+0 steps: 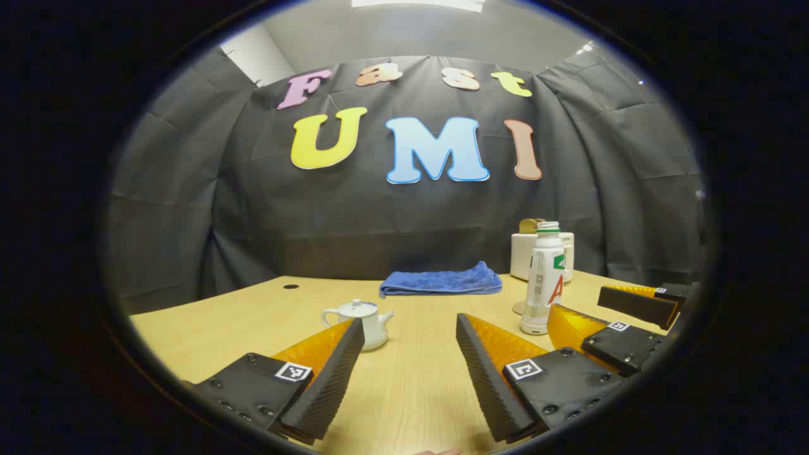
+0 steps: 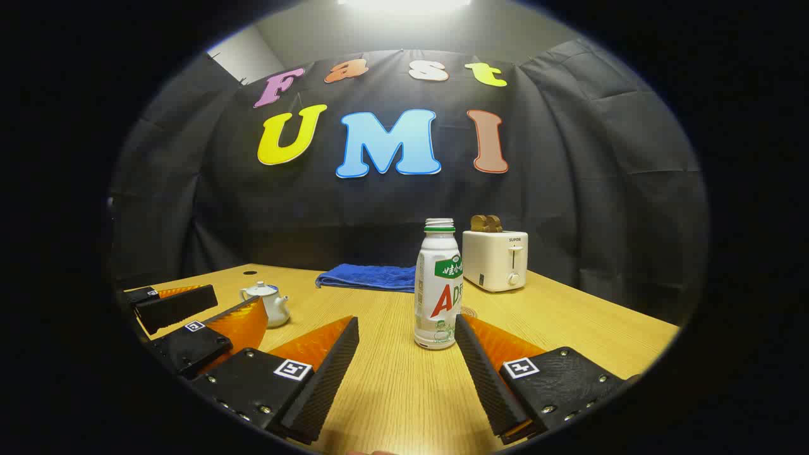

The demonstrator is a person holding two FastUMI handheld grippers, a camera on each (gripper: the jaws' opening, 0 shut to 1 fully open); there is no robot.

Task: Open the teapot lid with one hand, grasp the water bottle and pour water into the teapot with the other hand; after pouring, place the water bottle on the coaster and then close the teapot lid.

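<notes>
On the wooden table (image 2: 569,316), reading from the left side across, the white teapot (image 1: 366,322) sits with its lid (image 1: 357,308) on, just beyond the left gripper (image 1: 409,328), whose fingers are spread wide with nothing between them. Behind, near the middle, lies a folded blue towel (image 1: 441,281). Farther right stands the water bottle (image 2: 437,287) — upright, its cap off as far as the right gripper view shows — with the edge of a coaster (image 2: 469,311) peeking out just behind its base. The right gripper (image 2: 407,332) hangs in front of the bottle, jaws likewise released and empty, the bottle near its right finger but not touched. At the far right a cream toaster (image 2: 495,259) holds two slices (no part of the job). By my reading nothing is done yet — lid to lift, bottle to grasp and pour, bottle to the coaster, lid back on.
</notes>
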